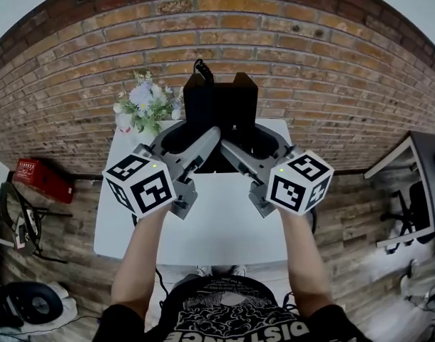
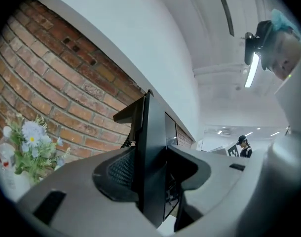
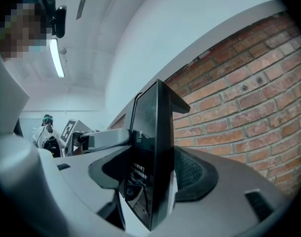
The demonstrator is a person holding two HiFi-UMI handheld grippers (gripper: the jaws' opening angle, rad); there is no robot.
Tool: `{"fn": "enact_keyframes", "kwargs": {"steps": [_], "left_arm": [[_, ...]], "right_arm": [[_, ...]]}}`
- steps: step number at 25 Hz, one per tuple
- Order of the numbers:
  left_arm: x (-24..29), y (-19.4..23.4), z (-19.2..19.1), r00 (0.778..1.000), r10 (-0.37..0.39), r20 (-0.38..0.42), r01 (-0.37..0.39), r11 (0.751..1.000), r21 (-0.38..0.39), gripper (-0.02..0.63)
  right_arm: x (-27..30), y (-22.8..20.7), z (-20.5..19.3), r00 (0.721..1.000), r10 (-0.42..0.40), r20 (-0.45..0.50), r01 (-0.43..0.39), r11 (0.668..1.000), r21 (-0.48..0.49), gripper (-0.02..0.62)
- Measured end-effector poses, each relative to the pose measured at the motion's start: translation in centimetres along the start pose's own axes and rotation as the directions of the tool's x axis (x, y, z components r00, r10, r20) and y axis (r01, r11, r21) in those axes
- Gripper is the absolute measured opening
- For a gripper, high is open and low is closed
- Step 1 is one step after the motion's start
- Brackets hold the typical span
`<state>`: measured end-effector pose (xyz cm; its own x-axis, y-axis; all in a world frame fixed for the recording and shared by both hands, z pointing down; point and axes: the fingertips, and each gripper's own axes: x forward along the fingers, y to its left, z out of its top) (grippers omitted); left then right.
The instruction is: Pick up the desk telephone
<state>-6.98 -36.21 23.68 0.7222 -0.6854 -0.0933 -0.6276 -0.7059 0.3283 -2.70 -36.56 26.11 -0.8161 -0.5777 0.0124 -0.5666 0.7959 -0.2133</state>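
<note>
Holding the desk telephone (image 1: 219,105) up in front of the brick wall (image 1: 324,63), apparently clear of the white desk (image 1: 224,226) below. Pinching its left edge with the left tongs (image 1: 192,135) and its right edge with the right tongs (image 1: 253,140). In both gripper views, seeing a thin black slab standing on edge between the pads, clamped rather than loose.

Flagging risks, as judgement only:
- Gripping narrow, smooth plastic edges: risking the body pivoting or sliding out if either hand eases off or the two hands drift apart.
- Carrying with two hands at once: risking twisting the housing, or levering it out of one grip, by tilting unevenly.
- Noting what looks like a coiled cord (image 1: 202,68) at the top rear: risking a snag or tug. Not making out the handset, so possibly losing it off its cradle when tipping.
- Working near the flowers (image 1: 146,104) at the far left corner of the desk: risking knocking them over by swinging left.
- Risking a hard drop onto the desk in any of these cases.
</note>
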Motion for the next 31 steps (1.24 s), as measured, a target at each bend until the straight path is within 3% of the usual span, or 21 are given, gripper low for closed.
{"fn": "enact_keyframes", "kwargs": {"steps": [8,31], "left_arm": [[-0.4,-1.5,1.8,0.999,-0.014,0.047,0.011,0.998,0.055,0.19],[0.0,-0.9,1.0,0.999,0.006,0.032,-0.007,1.0,0.028,0.19]], "right_arm": [[-0.6,1.0,2.1,0.999,0.024,0.043,-0.02,0.997,-0.079,0.267],[-0.4,0.4,1.2,1.0,0.025,0.012,-0.024,0.997,-0.068,0.268]]}}
